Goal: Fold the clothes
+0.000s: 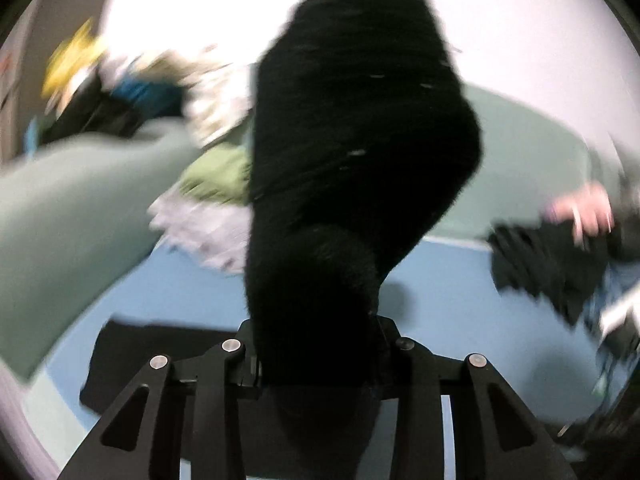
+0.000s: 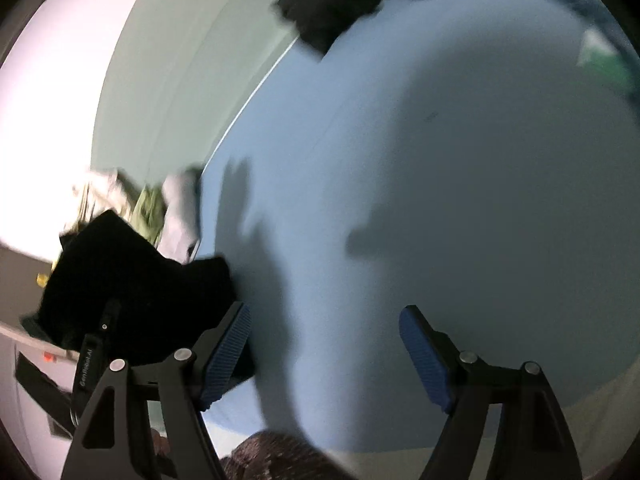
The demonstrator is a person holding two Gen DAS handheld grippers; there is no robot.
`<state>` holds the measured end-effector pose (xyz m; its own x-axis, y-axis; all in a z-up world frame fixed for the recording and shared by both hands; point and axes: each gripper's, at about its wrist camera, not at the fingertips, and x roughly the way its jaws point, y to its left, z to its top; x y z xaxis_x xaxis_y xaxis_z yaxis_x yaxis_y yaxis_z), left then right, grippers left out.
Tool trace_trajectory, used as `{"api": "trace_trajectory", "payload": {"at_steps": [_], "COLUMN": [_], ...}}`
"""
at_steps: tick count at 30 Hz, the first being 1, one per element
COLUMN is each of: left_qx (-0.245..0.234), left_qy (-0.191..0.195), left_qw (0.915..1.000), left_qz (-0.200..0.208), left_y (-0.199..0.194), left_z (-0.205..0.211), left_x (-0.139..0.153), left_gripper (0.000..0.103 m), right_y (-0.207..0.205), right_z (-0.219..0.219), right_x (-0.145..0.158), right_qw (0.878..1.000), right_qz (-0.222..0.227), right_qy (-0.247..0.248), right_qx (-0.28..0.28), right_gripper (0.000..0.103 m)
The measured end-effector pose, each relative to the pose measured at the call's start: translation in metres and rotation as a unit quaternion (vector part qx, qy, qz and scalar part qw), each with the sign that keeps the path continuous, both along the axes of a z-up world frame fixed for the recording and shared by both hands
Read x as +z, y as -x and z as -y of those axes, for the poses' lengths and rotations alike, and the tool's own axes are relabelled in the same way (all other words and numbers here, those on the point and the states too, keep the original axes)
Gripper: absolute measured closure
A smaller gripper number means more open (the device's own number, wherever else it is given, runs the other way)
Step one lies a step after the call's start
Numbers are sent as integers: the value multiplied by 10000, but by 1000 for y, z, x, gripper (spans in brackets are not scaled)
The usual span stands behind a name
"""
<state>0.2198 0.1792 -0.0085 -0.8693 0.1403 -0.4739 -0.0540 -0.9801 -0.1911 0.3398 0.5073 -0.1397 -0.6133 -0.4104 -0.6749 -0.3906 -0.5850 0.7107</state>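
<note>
Black cloth (image 1: 340, 168) fills the left gripper (image 1: 316, 356), pinched tight and lifted at twelve o'clock over the blue sheet (image 1: 432, 280). Right gripper (image 2: 324, 356) gapes empty — probably mid-pickup; next, catch another edge and spread it flat.

Brightness: the wall (image 1: 520, 28) is washed out to white in both views, with no detail left.
Blur: strong motion blur in the left view; the clothes pile (image 1: 168, 92) and the hand (image 1: 584, 208) are smeared.
Dark areas: the black cloth (image 1: 352, 152) shows almost no texture.
Shadows: big soft shadows lie on the blue sheet (image 2: 460, 160) in the right view.
Sharpness: the blue pads (image 2: 228, 356) are quite sharp.
Distortion: fisheye bending, black corners at the edges.
</note>
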Motion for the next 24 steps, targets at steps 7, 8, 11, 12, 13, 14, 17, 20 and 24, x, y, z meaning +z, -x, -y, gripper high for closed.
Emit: {"api": "trace_trajectory", "payload": {"at_steps": [7,8,11,12,13,14,17,20,24], "left_qx": [635,708,722,745,743,736,724,712,530], "left_qy": [-3092,-3384,-4403,-4591,-4788,-4984,-5284,-5379,-5345], "left_qw": [9390,9263,8797,8690,8579,8464,8280,8226,8259], "left_qz": [1365,1498,1645,1687,1708,1723,1729,1699,1714], "left_y": [34,37,43,44,45,46,52,59,70], "left_z": [139,147,159,159,160,161,160,154,142], "left_x": [-91,-102,-126,-132,-137,-141,-148,-147,-137], "left_gripper": [66,66,65,63,63,62,61,56,29], "right_y": [14,14,14,13,13,14,14,13,10], "right_z": [66,74,96,102,109,116,132,146,163], "right_x": [-6,-8,-11,-11,-11,-10,-9,-6,-1], "right_qw": [9975,9971,9954,9950,9944,9939,9925,9911,9890], "right_qz": [138,188,286,299,312,323,339,332,313], "right_qy": [-57,-56,-133,-165,-206,-243,-323,-468,-755], "right_qx": [684,738,901,942,987,1029,1128,1201,1235], "right_gripper": [22,22,22,22,22,22,22,22,21]}}
